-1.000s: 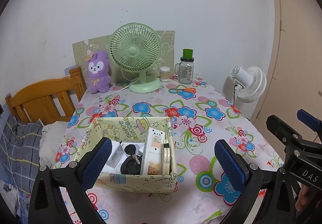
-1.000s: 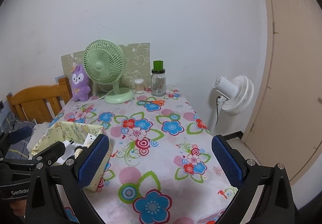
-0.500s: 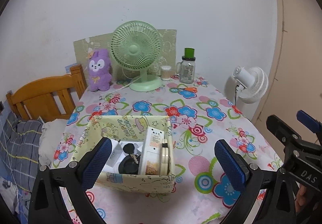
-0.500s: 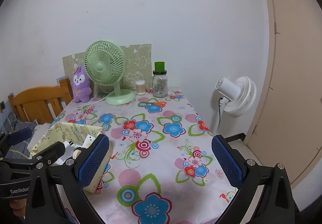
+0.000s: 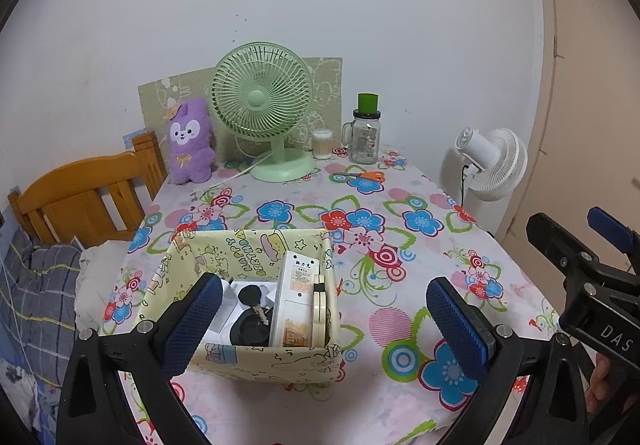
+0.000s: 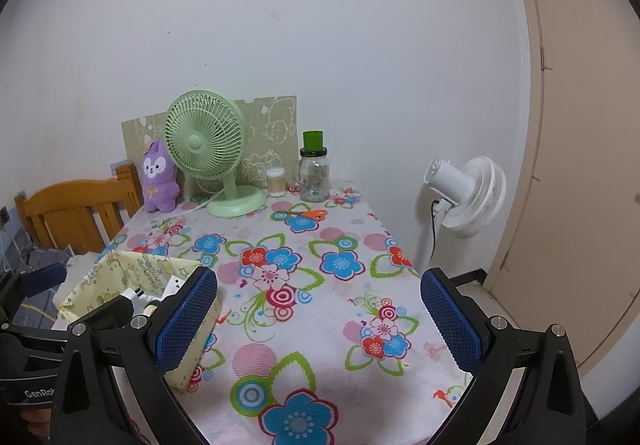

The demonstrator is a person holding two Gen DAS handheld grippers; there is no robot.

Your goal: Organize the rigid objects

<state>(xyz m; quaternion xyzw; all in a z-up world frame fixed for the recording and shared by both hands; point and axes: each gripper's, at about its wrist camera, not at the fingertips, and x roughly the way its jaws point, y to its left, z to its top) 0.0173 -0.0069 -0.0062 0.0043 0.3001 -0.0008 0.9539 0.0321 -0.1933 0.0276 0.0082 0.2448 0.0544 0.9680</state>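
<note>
2 open tongs [image 5: 320, 317] [image 6: 318, 319], one marked "DAS", other "GenRo…".

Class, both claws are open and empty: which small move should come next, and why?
Probably the right claw should reach toward the orange-handled scissors. They lie loose at the table's far end near the glass jar, while the yellow box already holds other items. The left claw hovers by that box.

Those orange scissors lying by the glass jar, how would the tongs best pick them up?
Probably from straight above, pinching across the closed blades just ahead of the orange handles. The scissors lie flat on the tablecloth, so only their narrow width offers opposing sides.
</note>
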